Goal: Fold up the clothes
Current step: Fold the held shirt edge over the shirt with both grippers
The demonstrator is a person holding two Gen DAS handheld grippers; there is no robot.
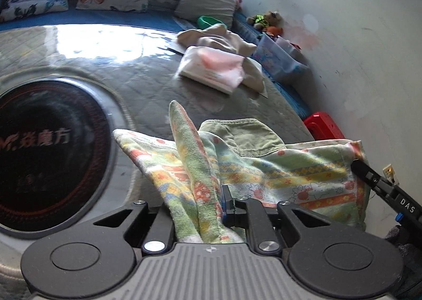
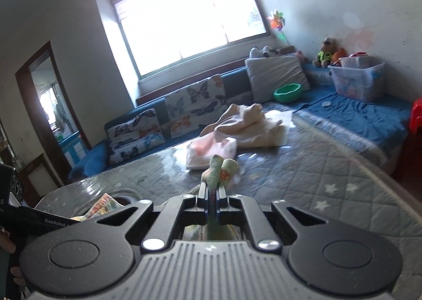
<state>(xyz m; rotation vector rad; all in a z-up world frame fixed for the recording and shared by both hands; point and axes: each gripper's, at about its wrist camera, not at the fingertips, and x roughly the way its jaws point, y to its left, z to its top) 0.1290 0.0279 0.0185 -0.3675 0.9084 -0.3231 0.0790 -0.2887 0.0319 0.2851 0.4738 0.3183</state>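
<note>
My left gripper (image 1: 203,207) pinches a bunched towel (image 1: 290,173) edge; my right gripper (image 2: 212,198) pinches the far corner, the cloth stretched between them. Ahead of both jaws lies bare mattress (image 2: 303,168), then folded clothes (image 2: 211,152).

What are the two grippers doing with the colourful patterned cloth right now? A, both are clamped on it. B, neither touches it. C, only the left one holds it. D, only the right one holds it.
A: the left gripper is shut on a bunched edge of the patterned cloth, and the right gripper is shut on another fold of it, which pokes out past its fingertips.
</note>
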